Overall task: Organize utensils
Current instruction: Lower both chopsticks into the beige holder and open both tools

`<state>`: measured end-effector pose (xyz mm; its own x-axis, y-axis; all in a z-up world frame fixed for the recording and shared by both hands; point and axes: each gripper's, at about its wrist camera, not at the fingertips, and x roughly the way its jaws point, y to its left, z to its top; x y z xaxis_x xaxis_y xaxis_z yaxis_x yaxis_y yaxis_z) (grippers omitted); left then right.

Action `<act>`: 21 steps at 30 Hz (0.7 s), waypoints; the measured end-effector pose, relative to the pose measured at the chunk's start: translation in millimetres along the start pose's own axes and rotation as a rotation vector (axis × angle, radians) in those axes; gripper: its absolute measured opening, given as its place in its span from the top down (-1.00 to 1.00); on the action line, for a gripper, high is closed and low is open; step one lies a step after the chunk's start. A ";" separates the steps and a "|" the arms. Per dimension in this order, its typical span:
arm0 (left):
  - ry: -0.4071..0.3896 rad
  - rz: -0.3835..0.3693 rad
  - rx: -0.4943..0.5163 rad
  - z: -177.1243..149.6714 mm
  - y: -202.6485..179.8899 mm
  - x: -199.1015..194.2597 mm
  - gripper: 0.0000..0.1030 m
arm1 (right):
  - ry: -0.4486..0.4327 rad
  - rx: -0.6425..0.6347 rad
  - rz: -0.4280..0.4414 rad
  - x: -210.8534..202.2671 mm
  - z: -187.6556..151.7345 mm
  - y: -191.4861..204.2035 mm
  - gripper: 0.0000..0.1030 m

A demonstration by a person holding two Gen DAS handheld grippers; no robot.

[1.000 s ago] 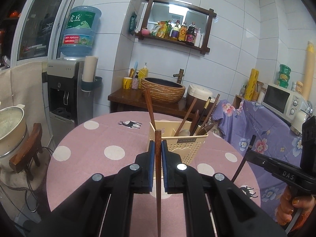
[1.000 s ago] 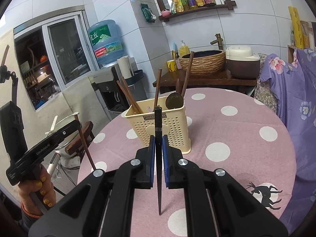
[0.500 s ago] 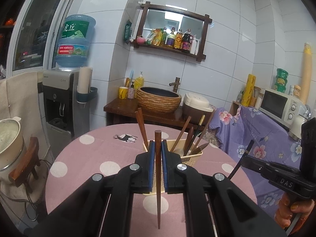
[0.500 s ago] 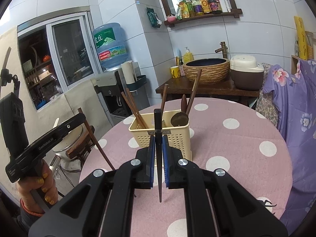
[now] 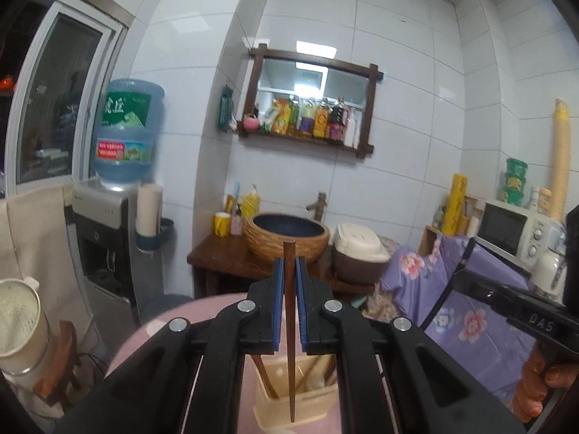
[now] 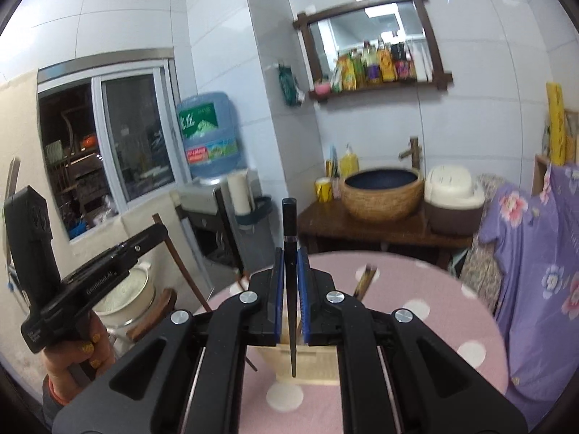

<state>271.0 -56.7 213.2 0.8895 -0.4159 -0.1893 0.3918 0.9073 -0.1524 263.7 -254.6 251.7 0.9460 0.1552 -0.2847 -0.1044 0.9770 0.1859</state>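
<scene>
A left gripper [image 5: 288, 271] clamps an upright brown chopstick [image 5: 289, 325] between its blue pads, the stick's lower tip hanging over a cream utensil holder [image 5: 286, 398] on the pink polka-dot table [image 6: 416, 289]. To its right, the right gripper [image 6: 289, 264] pinches a black chopstick [image 6: 290, 253], also upright, its point poised just above the same holder, partly hidden behind the jaws. A hand [image 6: 77, 354] grips the left tool's handle.
</scene>
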 end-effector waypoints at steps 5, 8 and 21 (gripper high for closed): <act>-0.006 0.044 -0.008 4.9 -1.7 27.1 0.85 | -0.050 -0.032 -0.067 23.7 12.2 4.0 0.85; 0.003 0.070 -0.010 -8.7 -0.4 44.0 0.85 | -0.011 -0.015 -0.078 48.7 -0.5 -0.6 0.85; 0.153 0.069 -0.025 -79.8 8.0 84.7 0.85 | 0.141 0.000 -0.100 108.2 -74.9 -16.2 0.85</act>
<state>330.7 -89.6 118.5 0.8671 -0.3588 -0.3457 0.3234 0.9331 -0.1572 344.8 -242.6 147.4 0.8993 0.0759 -0.4307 -0.0117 0.9886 0.1498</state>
